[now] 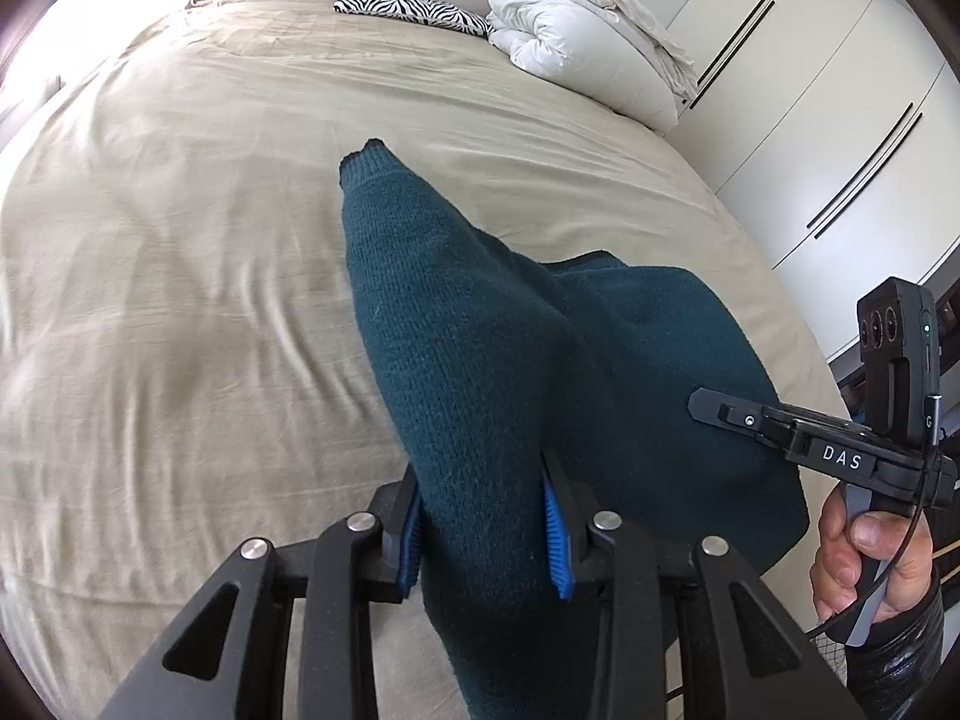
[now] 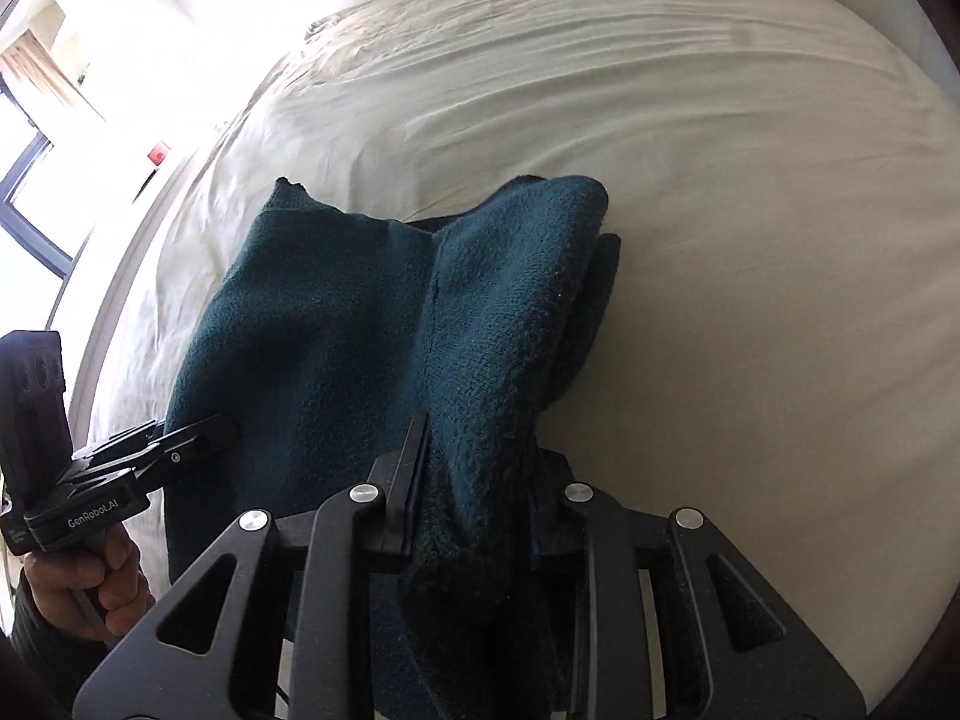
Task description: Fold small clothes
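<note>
A zebra pillow (image 1: pixel 414 11) and white duvet (image 1: pixel 591 42) lie far up the bed (image 1: pixel 180 240). The teal sweater (image 1: pixel 480 372) bunches between both pairs of fingers; the left gripper (image 1: pixel 487 531) and right gripper (image 2: pixel 474 498) each pinch a fold.

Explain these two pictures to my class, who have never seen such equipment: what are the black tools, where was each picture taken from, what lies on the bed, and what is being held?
A person holds a black two-fingered gripper in each hand; a small camera on each looks along its fingers. One picture comes from the left gripper, the other from the right gripper. Both are clamped on a dark teal knitted garment, lifting part of it off the beige bedsheet. In the left view, the person's right hand shows at the edge. At the far end of the bed lie a zebra-striped pillow and a bundled white duvet.
</note>
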